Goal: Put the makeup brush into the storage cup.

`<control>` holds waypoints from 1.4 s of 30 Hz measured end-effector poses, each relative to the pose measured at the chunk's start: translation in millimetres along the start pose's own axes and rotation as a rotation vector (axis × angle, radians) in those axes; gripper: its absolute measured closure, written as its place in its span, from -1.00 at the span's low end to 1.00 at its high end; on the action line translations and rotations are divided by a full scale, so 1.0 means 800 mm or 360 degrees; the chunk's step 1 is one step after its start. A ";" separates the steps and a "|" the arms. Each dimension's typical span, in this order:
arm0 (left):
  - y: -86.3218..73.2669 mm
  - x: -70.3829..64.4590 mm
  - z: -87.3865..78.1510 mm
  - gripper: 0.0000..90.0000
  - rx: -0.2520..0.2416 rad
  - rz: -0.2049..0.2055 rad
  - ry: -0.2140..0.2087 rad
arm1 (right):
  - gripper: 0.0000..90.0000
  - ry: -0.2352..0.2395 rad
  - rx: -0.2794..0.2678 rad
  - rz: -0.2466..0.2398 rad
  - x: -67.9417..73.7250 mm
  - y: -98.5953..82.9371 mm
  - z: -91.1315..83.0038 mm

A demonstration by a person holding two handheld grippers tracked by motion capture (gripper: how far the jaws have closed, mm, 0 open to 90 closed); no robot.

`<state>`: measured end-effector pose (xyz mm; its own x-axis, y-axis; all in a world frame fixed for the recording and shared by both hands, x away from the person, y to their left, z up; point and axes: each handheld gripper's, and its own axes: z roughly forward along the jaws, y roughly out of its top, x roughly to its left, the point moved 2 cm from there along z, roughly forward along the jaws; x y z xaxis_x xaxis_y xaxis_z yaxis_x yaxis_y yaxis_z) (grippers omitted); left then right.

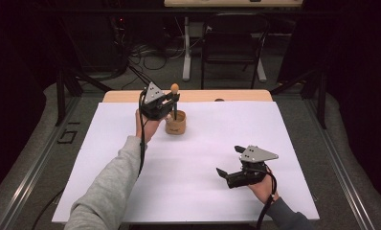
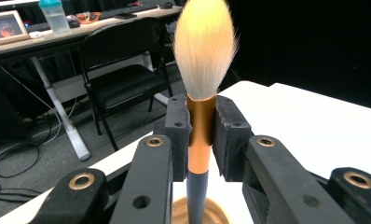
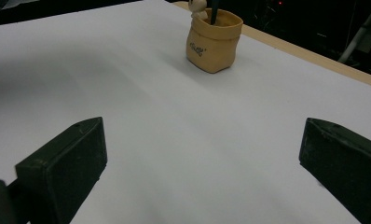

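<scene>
A: Where is the makeup brush (image 2: 203,70)?

B: It stands upright in the tan pouch-shaped cup (image 1: 175,123) near the far edge of the white tabletop (image 1: 193,177). The left hand-held gripper (image 2: 202,135) clamps its copper ferrule, bristles above the jaws.

A: And the right hand-held gripper (image 1: 228,162)?

B: It rests low near the tabletop's near right corner, jaws spread wide, holding nothing, well apart from the cup.
</scene>
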<state>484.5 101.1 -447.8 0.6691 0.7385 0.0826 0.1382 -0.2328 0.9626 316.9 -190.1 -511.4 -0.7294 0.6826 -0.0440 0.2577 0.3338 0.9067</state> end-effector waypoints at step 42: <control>0.007 -0.026 -0.111 -0.94 0.0152 -0.0026 -0.0090 | -0.99 0.0059 -0.0076 0.0023 -0.005 0.009 -0.013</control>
<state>406.2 140.9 -421.5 0.7061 0.7063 0.0497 0.2164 -0.2821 0.9346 314.8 -196.9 -500.3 -0.7489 0.6625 -0.0158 0.2385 0.2918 0.9263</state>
